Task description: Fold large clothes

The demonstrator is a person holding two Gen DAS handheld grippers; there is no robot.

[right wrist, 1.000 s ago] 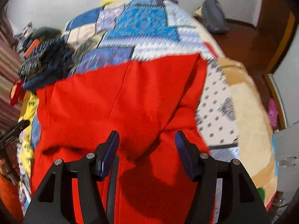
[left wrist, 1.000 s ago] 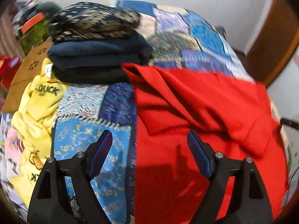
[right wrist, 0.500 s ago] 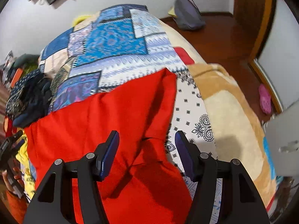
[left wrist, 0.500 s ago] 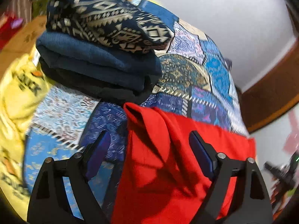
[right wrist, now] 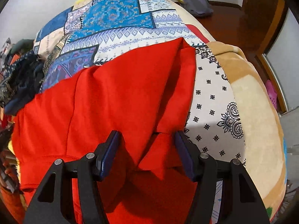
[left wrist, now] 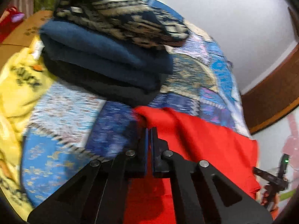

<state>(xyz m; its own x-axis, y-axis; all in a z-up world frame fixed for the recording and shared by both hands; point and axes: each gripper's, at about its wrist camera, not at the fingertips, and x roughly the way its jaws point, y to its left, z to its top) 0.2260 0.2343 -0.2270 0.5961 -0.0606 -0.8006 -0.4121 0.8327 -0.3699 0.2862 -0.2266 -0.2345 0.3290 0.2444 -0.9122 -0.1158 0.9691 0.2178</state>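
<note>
A large red garment (left wrist: 203,141) lies spread on a patchwork bedspread (left wrist: 61,112). In the left wrist view my left gripper (left wrist: 149,130) has its jaws closed together at the garment's upper left corner, pinching the red cloth. In the right wrist view the red garment (right wrist: 112,97) fills the middle, with a folded edge along its right side. My right gripper (right wrist: 147,140) is open and hovers over the garment's right fold, with cloth between the spread fingers but not clamped.
A stack of folded dark clothes (left wrist: 112,43) sits just behind the red corner. A yellow garment (left wrist: 16,85) lies at the left. The bedspread (right wrist: 130,18) ends at a tan blanket (right wrist: 252,97); wooden floor and a grey bag (right wrist: 194,1) lie beyond.
My left gripper moved forward to the garment's upper left corner and shut on it. My right gripper shifted right toward the garment's right fold and stayed open.
</note>
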